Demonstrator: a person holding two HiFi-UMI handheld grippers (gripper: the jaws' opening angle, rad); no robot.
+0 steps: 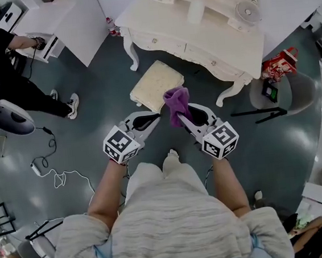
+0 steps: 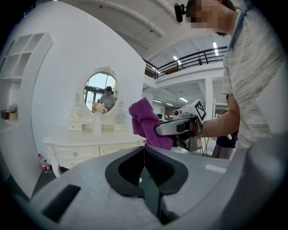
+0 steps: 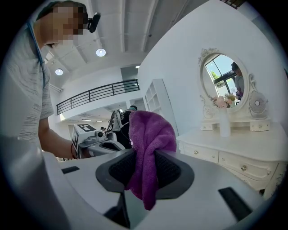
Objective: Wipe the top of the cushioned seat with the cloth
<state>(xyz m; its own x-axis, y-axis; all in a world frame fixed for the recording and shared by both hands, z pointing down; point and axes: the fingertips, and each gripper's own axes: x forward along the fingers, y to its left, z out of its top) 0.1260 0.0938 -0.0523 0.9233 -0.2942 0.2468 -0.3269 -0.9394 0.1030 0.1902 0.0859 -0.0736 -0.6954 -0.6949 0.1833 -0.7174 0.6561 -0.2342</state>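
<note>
Our right gripper (image 1: 185, 116) is clamped on the purple cloth (image 1: 176, 101), frame ctr; left gripper (image 1: 153, 119) shut, empty. The cushioned stool seat (image 1: 155, 84) sits just above. We're gripping a bunched wad, so drag across the fabric could tug it loose, or jaws scrape the seat.

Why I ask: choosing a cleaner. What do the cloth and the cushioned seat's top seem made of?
Cloth: purple, fuzzy nap, soft folds; probably microfibre or terry. Cushioned seat: cream, matte, faintly mottled top; likely upholstery fabric, though the weave is too small to see.
</note>
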